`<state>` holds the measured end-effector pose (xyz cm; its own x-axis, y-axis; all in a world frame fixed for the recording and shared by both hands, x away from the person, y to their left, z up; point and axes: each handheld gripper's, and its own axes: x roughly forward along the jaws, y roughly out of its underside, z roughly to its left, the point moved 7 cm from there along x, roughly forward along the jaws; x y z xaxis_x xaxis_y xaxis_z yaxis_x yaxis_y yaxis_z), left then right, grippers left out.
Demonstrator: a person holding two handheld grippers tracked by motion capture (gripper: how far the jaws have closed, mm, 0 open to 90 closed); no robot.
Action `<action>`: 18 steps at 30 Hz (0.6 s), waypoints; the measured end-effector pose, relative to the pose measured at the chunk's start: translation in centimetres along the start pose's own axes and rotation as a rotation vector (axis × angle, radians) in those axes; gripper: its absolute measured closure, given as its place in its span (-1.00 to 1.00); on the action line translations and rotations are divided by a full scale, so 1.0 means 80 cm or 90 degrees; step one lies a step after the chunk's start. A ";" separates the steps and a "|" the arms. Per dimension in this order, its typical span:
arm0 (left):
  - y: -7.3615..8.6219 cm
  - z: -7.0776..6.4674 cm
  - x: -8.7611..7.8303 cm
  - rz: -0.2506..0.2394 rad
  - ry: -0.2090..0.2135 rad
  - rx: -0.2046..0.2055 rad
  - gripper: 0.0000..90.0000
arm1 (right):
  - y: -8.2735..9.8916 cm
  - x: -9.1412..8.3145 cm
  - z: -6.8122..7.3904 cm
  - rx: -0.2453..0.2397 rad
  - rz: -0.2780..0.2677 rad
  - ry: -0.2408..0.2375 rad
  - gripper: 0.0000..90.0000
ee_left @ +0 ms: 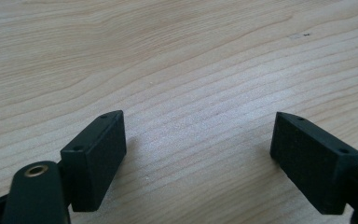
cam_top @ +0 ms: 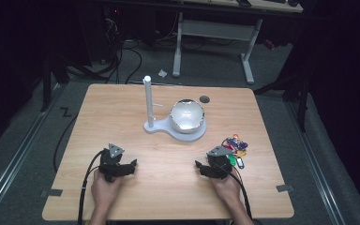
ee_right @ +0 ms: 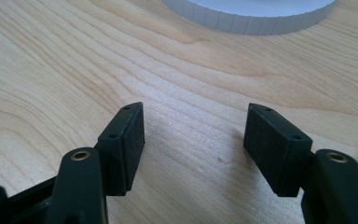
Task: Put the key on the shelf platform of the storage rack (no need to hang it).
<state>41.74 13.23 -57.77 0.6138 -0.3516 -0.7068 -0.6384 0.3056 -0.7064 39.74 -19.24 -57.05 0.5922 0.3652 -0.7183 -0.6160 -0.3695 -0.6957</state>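
Both grippers rest low on the wooden table (cam_top: 168, 154), each held by a hand at the near edge. My left gripper (cam_top: 132, 165) is open, and in the left gripper view (ee_left: 198, 140) only bare wood lies between its jaws. My right gripper (cam_top: 198, 166) is open too, jaws apart over bare wood in the right gripper view (ee_right: 196, 128). A white stand (cam_top: 174, 126) with an upright post (cam_top: 147, 98) and a shiny bowl (cam_top: 186, 115) sits mid-table; its base rim (ee_right: 251, 14) shows ahead of the right jaws. A bunch of colourful keys (cam_top: 235, 149) lies just right of the right gripper.
A small dark round disc (cam_top: 205, 99) lies on the table behind the bowl. Cables trail from both grippers off the near edge. Beyond the table are a white desk frame (cam_top: 213, 35) and floor cables.
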 end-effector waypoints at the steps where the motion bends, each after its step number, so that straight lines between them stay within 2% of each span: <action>1: 0.000 0.000 0.000 0.000 0.000 0.000 -0.58 | 0.000 0.000 0.000 0.000 0.000 -0.003 -0.14; 7: 0.000 0.000 0.000 0.000 0.000 -0.001 -0.59 | 0.000 -0.001 -0.001 0.002 0.003 -0.006 -0.11; 9: 0.000 0.000 0.000 0.000 0.000 -0.001 -0.59 | 0.000 -0.006 -0.002 0.020 0.011 -0.015 -0.04; 11: 0.000 0.000 0.000 0.000 0.000 -0.001 -0.58 | 0.000 -0.008 -0.003 0.021 0.011 -0.014 -0.04; 18: 0.000 0.000 0.000 0.000 0.000 -0.001 -0.58 | -0.007 -0.025 -0.008 0.030 -0.014 -0.021 -0.01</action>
<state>41.74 13.23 -57.77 0.6137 -0.3518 -0.7069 -0.6389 0.3047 -0.7063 39.19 -20.33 -55.23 0.5888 0.4006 -0.7020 -0.6274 -0.3211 -0.7094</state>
